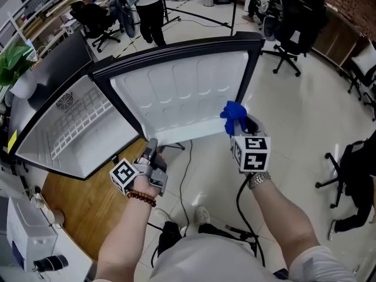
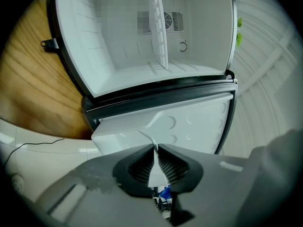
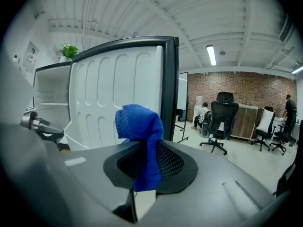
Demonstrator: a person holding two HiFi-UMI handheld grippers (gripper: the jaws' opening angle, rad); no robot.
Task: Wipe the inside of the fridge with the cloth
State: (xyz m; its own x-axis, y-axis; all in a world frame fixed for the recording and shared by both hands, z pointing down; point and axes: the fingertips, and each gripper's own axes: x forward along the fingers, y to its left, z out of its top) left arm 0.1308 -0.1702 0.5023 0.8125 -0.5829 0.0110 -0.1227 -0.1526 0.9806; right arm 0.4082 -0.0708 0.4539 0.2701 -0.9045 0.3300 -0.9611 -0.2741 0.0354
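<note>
Soft, light cloth (image 1: pixel 234 113), bunched in the right gripper's (image 3: pixel 146 167) clamped jaws beside the fridge door (image 1: pixel 188 93), suits a mid-fold hold, while the left gripper (image 2: pixel 156 162) pinches that door's edge.

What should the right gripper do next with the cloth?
Probably swing the right gripper leftward in the head view, across the door, into the fridge and press the cloth on an inner wall. The cloth is clamped in its jaws but sits out by the door's free edge, touching nothing inside; the left gripper pinches the door's lip.
</note>
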